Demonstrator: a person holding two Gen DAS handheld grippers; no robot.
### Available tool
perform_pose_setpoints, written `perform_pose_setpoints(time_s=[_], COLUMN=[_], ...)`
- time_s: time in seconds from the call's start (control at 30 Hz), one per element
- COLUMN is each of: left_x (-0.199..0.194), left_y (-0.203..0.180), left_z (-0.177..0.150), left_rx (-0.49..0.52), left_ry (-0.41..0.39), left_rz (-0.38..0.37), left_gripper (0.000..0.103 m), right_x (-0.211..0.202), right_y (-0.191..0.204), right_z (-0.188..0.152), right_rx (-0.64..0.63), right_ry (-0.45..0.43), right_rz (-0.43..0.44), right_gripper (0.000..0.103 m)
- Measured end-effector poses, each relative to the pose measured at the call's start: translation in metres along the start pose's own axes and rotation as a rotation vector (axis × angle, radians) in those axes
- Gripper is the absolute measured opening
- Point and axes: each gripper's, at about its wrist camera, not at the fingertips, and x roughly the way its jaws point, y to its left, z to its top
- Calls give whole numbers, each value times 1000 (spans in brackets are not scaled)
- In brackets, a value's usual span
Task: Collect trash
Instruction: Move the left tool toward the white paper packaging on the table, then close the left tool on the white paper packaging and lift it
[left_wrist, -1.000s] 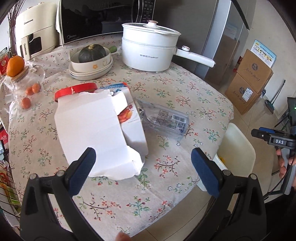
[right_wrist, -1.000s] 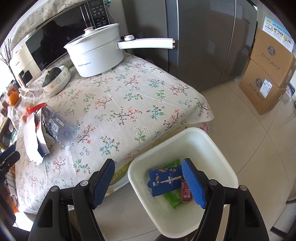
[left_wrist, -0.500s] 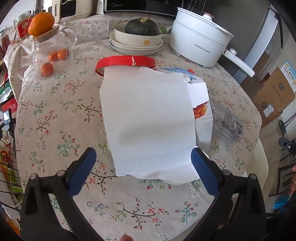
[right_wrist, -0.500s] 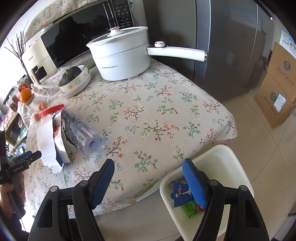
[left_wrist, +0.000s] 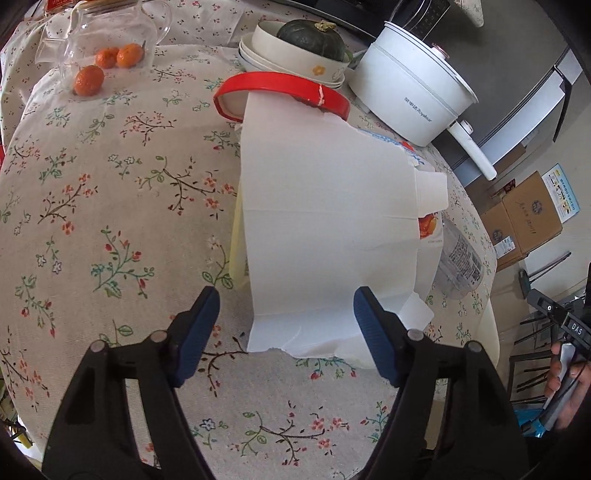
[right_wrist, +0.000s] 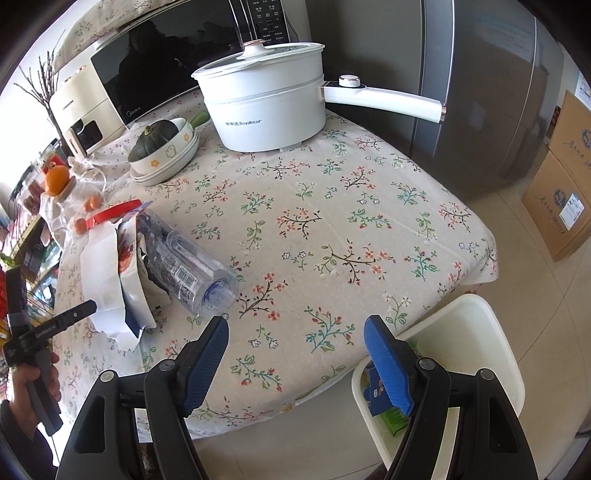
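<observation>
A torn white carton (left_wrist: 325, 229) lies flat on the floral tablecloth, and a crushed clear plastic bottle (left_wrist: 460, 266) rests against its right side. My left gripper (left_wrist: 285, 299) is low over the carton's near edge. Its jaws are closing, with that edge between them and the pads not pressing on it. The right wrist view shows the same carton (right_wrist: 103, 254) and bottle (right_wrist: 188, 266) at the left. My right gripper (right_wrist: 295, 332) hangs open over the table's front edge with nothing in it. The white bin (right_wrist: 480, 314) stands on the floor to its right and holds a blue packet (right_wrist: 376, 391).
A red ring lid (left_wrist: 280, 86) lies behind the carton. Farther back stand a white electric pot (right_wrist: 266, 107) with a long handle, stacked bowls holding a squash (right_wrist: 162, 147), a glass teapot with oranges (left_wrist: 107, 55) and a microwave. Cardboard boxes (right_wrist: 561, 192) sit on the floor by the fridge.
My left gripper came down and closer to the carton, and its jaws narrowed. My right gripper moved from above the bin to above the table's edge, nearer the bottle.
</observation>
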Motion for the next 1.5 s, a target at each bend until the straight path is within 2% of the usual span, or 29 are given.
perform_pose_setpoints(time_s=[0.13, 0.23, 0.3, 0.4, 0.5, 0.67, 0.87, 1.07, 1.23, 1.37, 1.5], left_x=[0, -3, -6, -13, -22, -44, -75, -97, -105, -116, -116], left_y=[-5, -10, -15, -23, -35, -52, -55, -50, -44, -49, -67], left_z=[-2, -4, -4, -4, -3, -1, -3, -13, -25, -31, -36], left_rx=[18, 33, 42, 58, 93, 117, 114, 129, 159, 215, 303], left_ry=[17, 21, 16, 3, -23, -87, -138, -144, -115, -142, -125], left_rz=[-32, -56, -73, -107, -136, -182, -210, -185, -161, -81, -78], left_gripper=[61, 46, 32, 17, 9, 4, 3, 2, 2, 2, 1], right_x=[3, 4, 4, 4, 5, 6, 7, 6, 6, 5, 4], right_y=[3, 6, 9, 15, 22, 31, 40, 48, 53, 57, 59], right_z=[1, 2, 2, 2, 2, 3, 3, 4, 2, -1, -3], right_rx=[-3, 0, -1, -12, -22, -32, -38, -44, -59, -80, -92], right_ry=[2, 5, 4, 2, 3, 3, 2, -4, 5, 8, 10], right_rz=[-4, -2, 1, 6, 10, 20, 29, 46, 50, 48, 53], right_gripper=[77, 77, 77, 77, 77, 77, 77, 77, 77, 77, 77])
